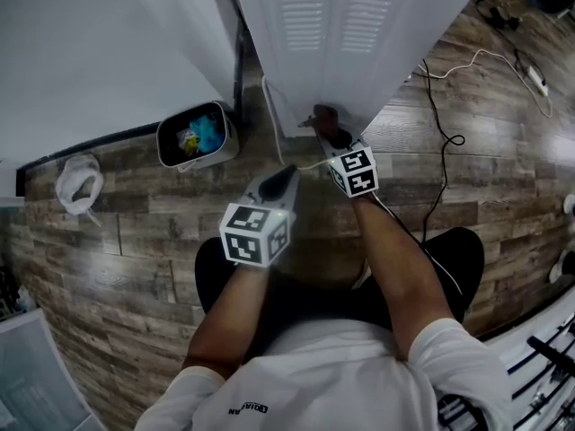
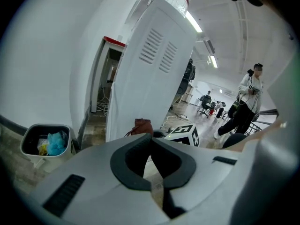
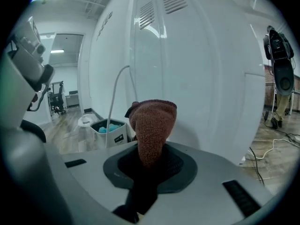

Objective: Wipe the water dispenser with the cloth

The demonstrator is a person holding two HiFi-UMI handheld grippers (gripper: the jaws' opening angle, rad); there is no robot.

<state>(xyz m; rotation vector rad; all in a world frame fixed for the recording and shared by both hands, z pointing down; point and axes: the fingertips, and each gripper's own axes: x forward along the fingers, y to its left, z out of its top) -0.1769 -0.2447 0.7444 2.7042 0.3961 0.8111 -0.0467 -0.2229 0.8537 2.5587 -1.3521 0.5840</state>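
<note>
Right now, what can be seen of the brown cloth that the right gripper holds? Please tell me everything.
The cloth is reddish brown and looks knitted, with a coarse ribbed weave. It is bunched into a thick wad that stands upright out of the right gripper, whose jaws are clamped on its lower part. Its rounded top is near the bottom of the white water dispenser; whether it touches the panel cannot be told.

Ahead, the tall white plastic water dispenser point(image 1: 341, 34) blocks passage. Left of it stands a white open waste bin point(image 1: 196, 136); to the right, a black cable point(image 1: 437, 110) crosses the otherwise open wooden floor point(image 1: 503, 133).
</note>
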